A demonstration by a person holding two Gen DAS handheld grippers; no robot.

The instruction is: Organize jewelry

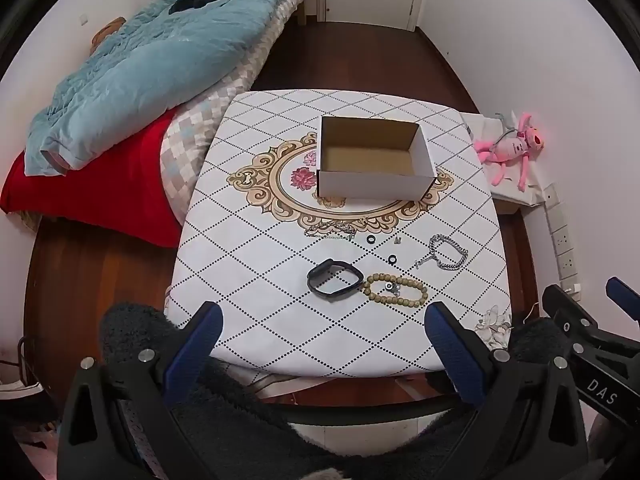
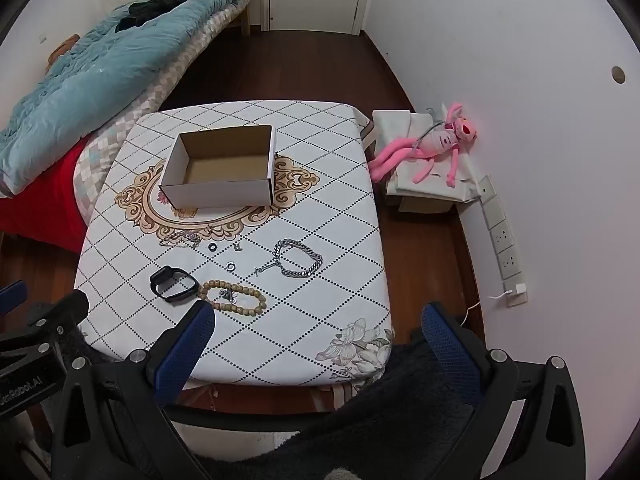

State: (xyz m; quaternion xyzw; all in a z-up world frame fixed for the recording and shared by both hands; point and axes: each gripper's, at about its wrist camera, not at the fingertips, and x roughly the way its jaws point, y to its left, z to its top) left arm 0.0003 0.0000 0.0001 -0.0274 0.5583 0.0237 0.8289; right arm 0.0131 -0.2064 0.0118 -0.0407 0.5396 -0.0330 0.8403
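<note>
An open white cardboard box stands empty on the patterned table. Nearer me lie a black band, a wooden bead bracelet, a silver chain bracelet, a thin silver chain and small black rings. My left gripper hovers open above the table's near edge, nothing between its fingers. My right gripper is likewise open and empty over the near right part.
A bed with a blue quilt and red cover runs along the left. A pink plush toy lies on a covered box by the right wall. Wall sockets sit low on that wall. Dark wooden floor surrounds the table.
</note>
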